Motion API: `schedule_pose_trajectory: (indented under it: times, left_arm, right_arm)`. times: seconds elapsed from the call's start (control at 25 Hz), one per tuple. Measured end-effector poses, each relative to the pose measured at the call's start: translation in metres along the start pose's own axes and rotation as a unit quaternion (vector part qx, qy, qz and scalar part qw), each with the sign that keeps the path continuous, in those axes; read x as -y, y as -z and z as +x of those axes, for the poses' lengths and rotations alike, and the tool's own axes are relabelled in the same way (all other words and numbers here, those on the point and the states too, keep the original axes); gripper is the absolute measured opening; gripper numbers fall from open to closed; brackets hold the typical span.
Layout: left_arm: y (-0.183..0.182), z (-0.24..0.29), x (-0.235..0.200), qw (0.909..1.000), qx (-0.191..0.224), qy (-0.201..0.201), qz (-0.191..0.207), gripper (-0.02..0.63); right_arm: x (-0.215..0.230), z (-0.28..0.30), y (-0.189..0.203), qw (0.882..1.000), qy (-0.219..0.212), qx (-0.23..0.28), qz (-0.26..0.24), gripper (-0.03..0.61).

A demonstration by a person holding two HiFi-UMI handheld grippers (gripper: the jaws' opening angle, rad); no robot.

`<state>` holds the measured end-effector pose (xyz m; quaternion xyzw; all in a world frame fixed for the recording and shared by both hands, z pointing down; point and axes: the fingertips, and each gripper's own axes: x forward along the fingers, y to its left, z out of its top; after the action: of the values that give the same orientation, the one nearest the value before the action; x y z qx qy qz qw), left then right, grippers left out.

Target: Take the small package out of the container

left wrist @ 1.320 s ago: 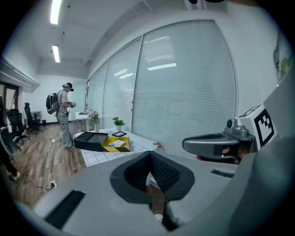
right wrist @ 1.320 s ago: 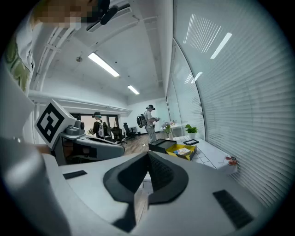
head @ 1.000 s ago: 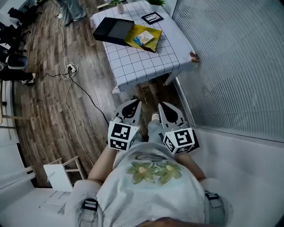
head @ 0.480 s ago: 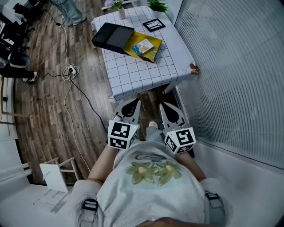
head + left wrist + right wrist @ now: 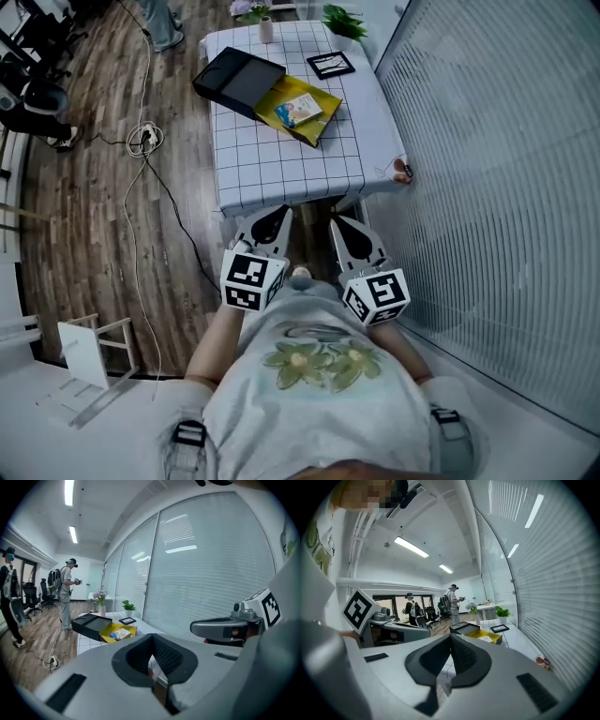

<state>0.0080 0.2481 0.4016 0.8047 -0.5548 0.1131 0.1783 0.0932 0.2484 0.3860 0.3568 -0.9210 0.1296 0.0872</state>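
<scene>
"What is nearest?"
"The left gripper (image 5: pixel 270 228) and the right gripper (image 5: pixel 354 239), by the person's tummy. Both are shut tight and hold nothing."
"Where is the small package (image 5: pixel 299 109)?"
"Far off, in the yellow container (image 5: pixel 317 127) on the table (image 5: pixel 281 164). I think they must step closer, then open one."

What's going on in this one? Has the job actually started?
A person stands short of the checked table, holding the left tool and the right tool close to the body. Both tools are shut with nothing between them. The small package lies in the yellow container on the table, right beside a black box. Neither tool touches anything, so the pick-up has not yet begun.
</scene>
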Motion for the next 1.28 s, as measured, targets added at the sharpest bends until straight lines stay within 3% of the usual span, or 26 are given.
schedule_pose_trajectory:
  times: [0.48,1.28]
  left_arm:
    - [-0.004,0.031,-0.03,0.9989,-0.022,-0.042,-0.002,0.003]
    - [-0.042,0.141,-0.117,0.9949,-0.083,-0.01,0.056,0.003]
  right_arm:
    - [0.012,0.032,0.012,0.999,-0.043,-0.016,0.024,0.007]
    - [0.078,0.139,-0.022,0.999,0.012,-0.026,0.037,0.007]
